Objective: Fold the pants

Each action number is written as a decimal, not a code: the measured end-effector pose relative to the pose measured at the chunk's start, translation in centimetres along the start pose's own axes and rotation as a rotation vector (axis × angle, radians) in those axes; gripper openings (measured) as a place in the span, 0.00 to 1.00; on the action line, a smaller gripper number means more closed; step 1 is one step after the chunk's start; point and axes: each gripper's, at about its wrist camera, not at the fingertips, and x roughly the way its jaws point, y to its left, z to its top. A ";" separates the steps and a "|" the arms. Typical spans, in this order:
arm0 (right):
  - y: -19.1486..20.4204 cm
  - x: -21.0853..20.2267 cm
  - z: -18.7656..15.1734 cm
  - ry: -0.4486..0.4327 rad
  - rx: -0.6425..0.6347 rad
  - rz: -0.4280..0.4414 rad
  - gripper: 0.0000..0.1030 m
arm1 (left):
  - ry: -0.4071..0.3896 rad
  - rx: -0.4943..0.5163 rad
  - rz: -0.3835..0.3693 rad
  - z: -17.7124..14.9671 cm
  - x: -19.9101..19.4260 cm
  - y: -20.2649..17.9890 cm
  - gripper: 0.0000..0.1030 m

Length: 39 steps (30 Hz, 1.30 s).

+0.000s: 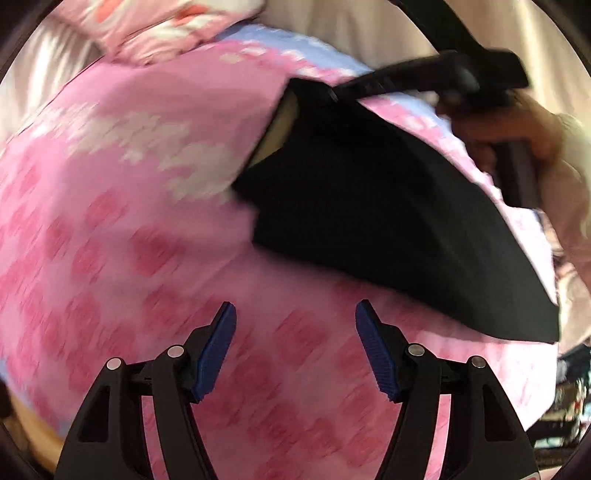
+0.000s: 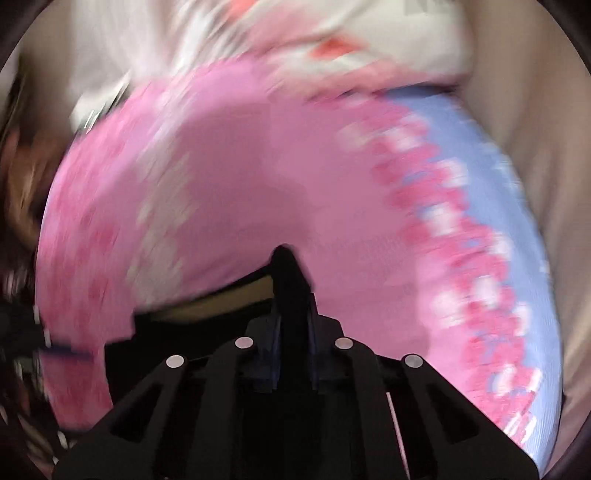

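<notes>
Black fabric: the pants (image 1: 388, 221) lie on a pink bedspread (image 1: 147, 206) printed with darker pink and white patches and edged in pale blue. In the left wrist view the garment runs as a long dark wedge from about 12 o'clock to about 4 o'clock, widest in the middle and tapering to a corner at lower right. A strip of yellowish lining shows at its upper left edge.

Left gripper (image 1: 295, 343): jaws spread apart, nothing between the blue pads (image 1: 218, 350). It hangs over bare bedspread at 6 o'clock of its own view, just short of the pants' lower edge and not touching the cloth.

Right gripper (image 2: 291, 295): fingers clenched on a fold of the black pants, which pokes up as a dark tip between the closed pads at the centre of the right wrist view. More black cloth and a sliver of the pale lining spread toward 8 o'clock from the grip. In the left wrist view the same gripper (image 1: 340, 94) reaches in from 1 o'clock and meets the pants' upper corner; the person's hand (image 1: 509, 125) wraps its handle at 2 o'clock, with a light sleeve behind it.

A pink and white floral pillow (image 1: 155, 26) lies at 11 o'clock in the left view. Both views are motion-blurred; fine fabric detail is unreadable.
</notes>
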 end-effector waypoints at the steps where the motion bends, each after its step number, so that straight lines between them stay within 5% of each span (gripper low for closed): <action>1: -1.1 0.1 0.2 -0.024 0.035 -0.003 0.11 | -0.011 0.001 -0.027 0.6 0.2 -0.4 0.64; 3: -2.1 2.2 -0.5 0.068 0.057 -0.006 0.17 | -0.021 0.007 -0.044 1.6 0.7 -1.1 0.67; 5: -2.8 1.2 -1.1 0.041 0.117 0.006 0.18 | -0.022 0.026 -0.020 2.1 1.0 -1.4 0.67; 8: -2.3 -4.9 -3.7 -0.132 0.208 -0.039 0.68 | -0.029 0.056 0.017 2.5 0.9 -1.0 0.67; 9: -1.0 -7.0 -5.2 -0.182 0.188 -0.062 0.77 | -0.027 0.061 0.025 2.3 0.7 -0.4 0.67; 12: 3.8 -7.9 -7.8 -0.163 0.029 -0.026 0.76 | 0.002 0.070 0.035 1.3 -0.5 2.0 0.67; 16: 10.7 -3.8 -9.8 -0.065 -0.242 -0.071 0.75 | 0.053 0.148 0.164 -0.8 -2.6 4.6 0.67; 18: 12.0 -0.9 -10.3 -0.021 -0.295 -0.106 0.48 | 0.069 0.165 0.217 -1.4 -3.6 6.1 0.67; 19: 11.8 -0.2 -10.4 -0.020 -0.275 -0.106 0.42 | 0.076 0.161 0.242 -1.1 -3.7 6.9 0.67; 21: 9.2 -1.3 -9.4 -0.038 -0.113 -0.023 0.11 | 0.060 0.158 0.252 0.2 -3.8 7.9 0.67; 28: -1.2 -9.1 -6.5 -0.195 0.237 -0.025 0.10 | -0.077 0.301 0.070 7.4 -1.8 4.2 0.76; 32: -2.6 -9.8 -5.2 -0.203 0.217 -0.139 0.09 | 0.022 0.358 0.039 9.8 3.9 2.0 0.74; 34: -3.2 -11.0 -5.0 -0.257 0.258 -0.181 0.09 | 0.051 0.375 0.055 10.0 5.5 1.5 0.64; 37: -3.1 -13.3 -4.7 -0.369 0.301 -0.240 0.10 | 0.080 0.430 0.025 9.2 5.1 0.7 0.25; 39: -1.7 -13.4 -4.4 -0.397 0.295 -0.218 0.10 | 0.116 0.416 -0.007 8.1 4.4 1.2 0.20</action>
